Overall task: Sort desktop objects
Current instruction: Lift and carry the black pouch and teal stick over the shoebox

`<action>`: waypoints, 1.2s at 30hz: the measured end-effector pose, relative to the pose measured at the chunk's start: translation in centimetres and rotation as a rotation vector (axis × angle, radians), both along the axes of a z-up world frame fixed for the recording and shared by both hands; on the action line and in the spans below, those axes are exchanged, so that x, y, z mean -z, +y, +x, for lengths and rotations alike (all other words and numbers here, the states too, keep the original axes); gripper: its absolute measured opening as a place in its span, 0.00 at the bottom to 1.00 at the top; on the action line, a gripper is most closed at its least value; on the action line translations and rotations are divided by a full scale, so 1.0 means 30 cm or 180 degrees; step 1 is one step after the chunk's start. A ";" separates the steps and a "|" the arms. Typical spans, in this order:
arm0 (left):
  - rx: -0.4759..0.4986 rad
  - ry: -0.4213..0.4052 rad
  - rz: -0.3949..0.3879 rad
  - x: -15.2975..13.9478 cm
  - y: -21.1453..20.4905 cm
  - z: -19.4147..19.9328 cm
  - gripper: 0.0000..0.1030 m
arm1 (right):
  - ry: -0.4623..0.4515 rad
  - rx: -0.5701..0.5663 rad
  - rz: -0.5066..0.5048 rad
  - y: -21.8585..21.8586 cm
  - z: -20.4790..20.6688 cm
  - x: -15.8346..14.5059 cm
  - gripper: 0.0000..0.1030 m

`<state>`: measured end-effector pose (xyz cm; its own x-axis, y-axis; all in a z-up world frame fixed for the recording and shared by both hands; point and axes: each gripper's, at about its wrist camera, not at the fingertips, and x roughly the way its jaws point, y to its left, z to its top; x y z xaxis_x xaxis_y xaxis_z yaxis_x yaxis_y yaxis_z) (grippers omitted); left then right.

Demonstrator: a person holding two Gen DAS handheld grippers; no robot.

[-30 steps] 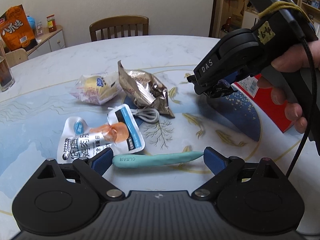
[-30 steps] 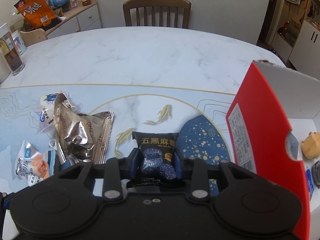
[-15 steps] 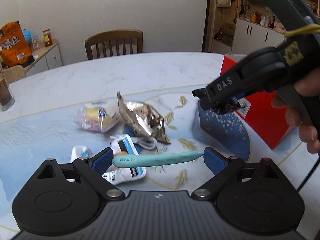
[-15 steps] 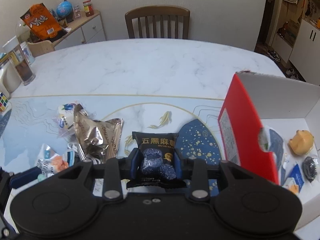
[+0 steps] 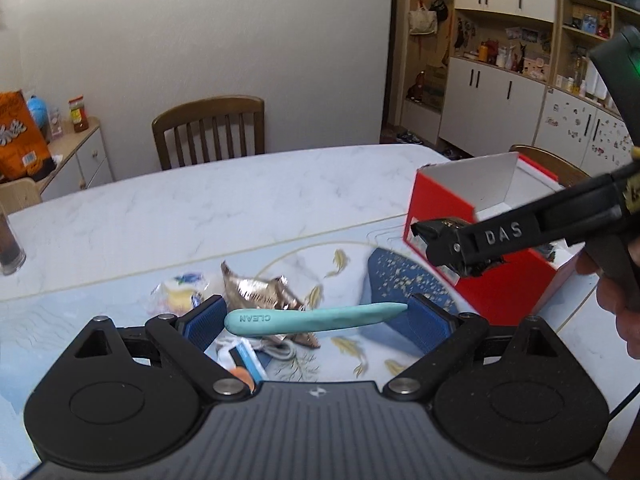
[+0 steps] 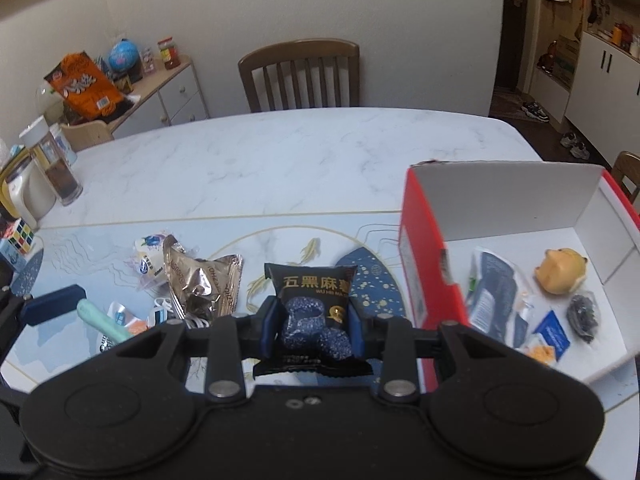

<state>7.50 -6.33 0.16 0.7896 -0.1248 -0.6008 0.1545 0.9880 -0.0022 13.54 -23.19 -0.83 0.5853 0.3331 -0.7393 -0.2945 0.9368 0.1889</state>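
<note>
Pinching a light, crinkly snack packet (image 6: 313, 307) mid-body, the right claw (image 6: 312, 330) is partly closed; the left claw (image 5: 316, 318) clamps a stiff, slippery teal stick (image 5: 316, 318) endwise

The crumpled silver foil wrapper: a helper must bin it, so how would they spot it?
On the marble table, look left of the red box, in the litter beside the fish-painted circle. The crumpled silver foil wrapper lies there, the only shiny metallic piece among pale plastic packets.

Both grippers' fingers (image 5: 428, 318) clamped, aloft.
</note>
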 end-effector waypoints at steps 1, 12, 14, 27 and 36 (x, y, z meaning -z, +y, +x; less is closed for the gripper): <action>0.0016 -0.0013 0.0001 -0.011 -0.006 0.000 0.95 | -0.0012 0.0010 0.0010 -0.012 -0.007 -0.007 0.33; 0.0253 -0.0034 -0.0006 -0.114 -0.116 0.046 0.95 | -0.0122 0.0135 0.0087 -0.160 -0.051 -0.066 0.33; 0.0306 -0.0044 0.0002 -0.127 -0.146 0.060 0.95 | -0.0140 0.0153 0.0101 -0.192 -0.055 -0.073 0.33; 0.0522 -0.0107 -0.0099 -0.181 -0.355 0.157 0.95 | -0.0199 0.0299 0.0108 -0.435 -0.036 -0.085 0.33; 0.0671 -0.0106 -0.0200 -0.187 -0.479 0.226 0.95 | -0.0226 0.0324 0.0082 -0.556 -0.009 -0.090 0.33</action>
<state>14.28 -20.71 5.78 0.7613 -0.3254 -0.5608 0.3585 0.9320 -0.0541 13.27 -39.88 1.87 0.6676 0.2875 -0.6868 -0.2117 0.9577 0.1952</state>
